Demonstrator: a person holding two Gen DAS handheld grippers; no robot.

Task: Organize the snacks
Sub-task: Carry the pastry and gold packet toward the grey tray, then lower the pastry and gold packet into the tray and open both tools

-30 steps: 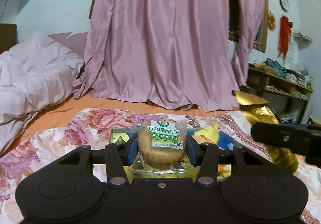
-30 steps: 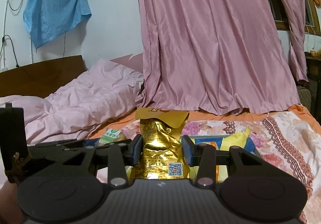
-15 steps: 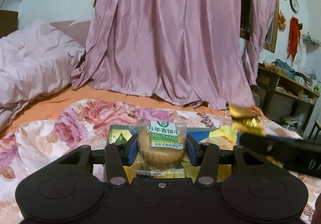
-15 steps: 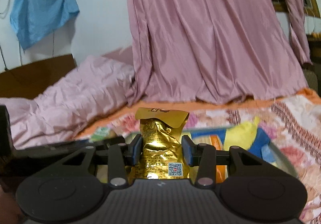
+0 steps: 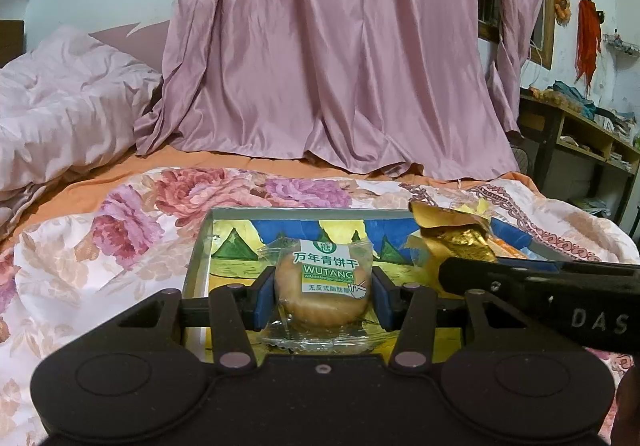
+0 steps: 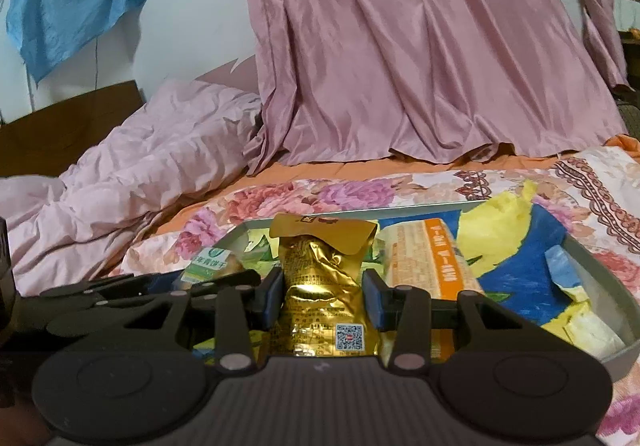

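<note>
Left gripper (image 5: pixel 322 296) clamps a round biscuit in clear wrapper (image 5: pixel 322 292) above the rectangular metal tray (image 5: pixel 280 211). Right gripper (image 6: pixel 322 298) clamps a crinkled gold foil packet (image 6: pixel 322 278) over the tray's left end.

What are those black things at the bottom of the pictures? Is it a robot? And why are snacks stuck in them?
It is not a robot. A person holds two black grabbing tools, one in each hand, and each tool has a small camera that looks forward along its jaws. So one picture is from the left tool, the other from the right.

The left gripper squeezes a round biscuit in a clear wrapper between its blue pads. The right gripper squeezes a crinkly gold snack packet. Both jaws are closed on their snacks.

Below them a metal tray with a colourful painted bottom lies on a flowery bedspread. An orange-and-white packet already lies in the tray. Behind hangs a pink curtain.
</note>
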